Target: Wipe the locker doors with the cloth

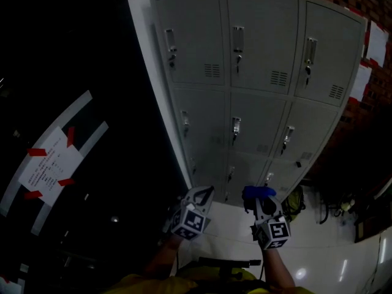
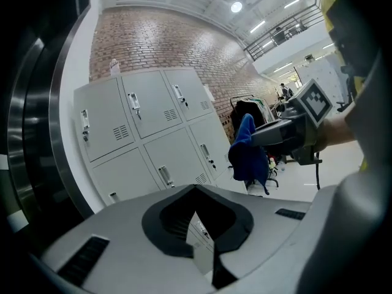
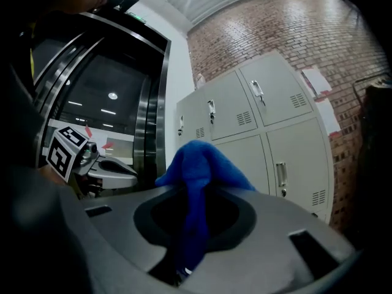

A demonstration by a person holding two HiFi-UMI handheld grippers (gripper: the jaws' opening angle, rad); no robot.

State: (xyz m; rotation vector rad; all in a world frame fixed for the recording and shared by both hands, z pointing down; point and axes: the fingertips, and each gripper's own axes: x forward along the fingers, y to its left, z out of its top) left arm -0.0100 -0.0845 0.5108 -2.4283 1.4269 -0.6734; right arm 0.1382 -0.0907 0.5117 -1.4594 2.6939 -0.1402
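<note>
- The left tongs have their two jaws drawn together at the tips, with nothing gripped between them.
- The right tongs are clamped on a blue cloth. The cloth bunches up above the jaws and trails down between them.
- In the head view, the left tongs and right tongs are held side by side but apart, both pointing toward the lockers.
- The cloth shows there as a small blue wad at the right tips, in front of the bottom row of doors.
- From the left gripper view, the cloth hangs loose from the right tongs in the open air, not touching any door.
- Each tool carries a cube with square markers, the left cube and the right cube (both sit nearest the person's forearms).
- The lockers are a pale grey cabinet, three doors across, with three rows in sight. Every door is closed, and each has a metal handle and a small vent.
- A brick wall stands behind and beside the cabinet, with white sheets of paper stuck on it to the right.
- To the left is dark glass with a paper notice fixed by red tape.
- The glossy pale floor runs up to the foot of the cabinet.
</note>
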